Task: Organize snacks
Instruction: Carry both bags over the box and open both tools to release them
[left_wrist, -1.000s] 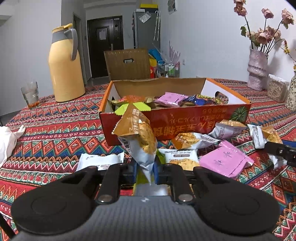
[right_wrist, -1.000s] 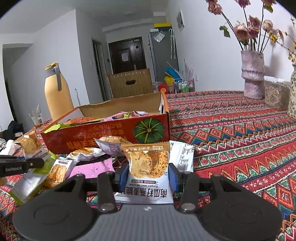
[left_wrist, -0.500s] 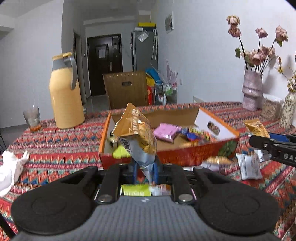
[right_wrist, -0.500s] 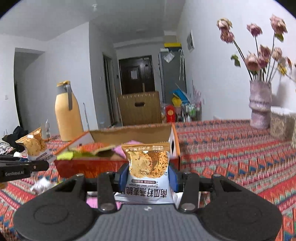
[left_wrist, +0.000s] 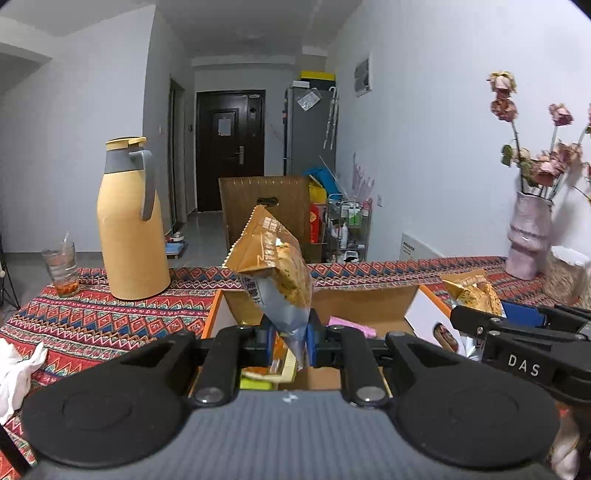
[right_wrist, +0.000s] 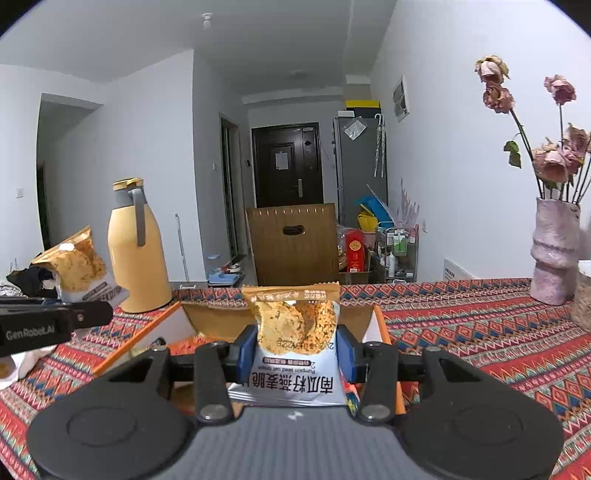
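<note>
My left gripper (left_wrist: 290, 341) is shut on an orange and silver snack packet (left_wrist: 275, 275), pinched at its lower edge, held above the near side of the open cardboard snack box (left_wrist: 369, 299). A pink packet (left_wrist: 351, 325) lies inside that box. My right gripper (right_wrist: 295, 354) is shut on a second orange and white snack packet (right_wrist: 295, 332), held flat between its blue pads above the same box (right_wrist: 354, 314). The right gripper shows at the right of the left wrist view with its packet (left_wrist: 474, 291). The left gripper's packet (right_wrist: 79, 262) shows at the left of the right wrist view.
A yellow thermos jug (left_wrist: 129, 225) and a glass (left_wrist: 62, 267) stand on the patterned tablecloth (left_wrist: 92, 317) at the far left. A pink vase with dried flowers (left_wrist: 528, 236) stands far right. White cloth (left_wrist: 14, 373) lies at the left edge. A brown chair back (left_wrist: 266, 210) is behind the table.
Both grippers have risen from the table with their packets and moved forward over the box. The loose packets in front of the box have dropped out of view.
</note>
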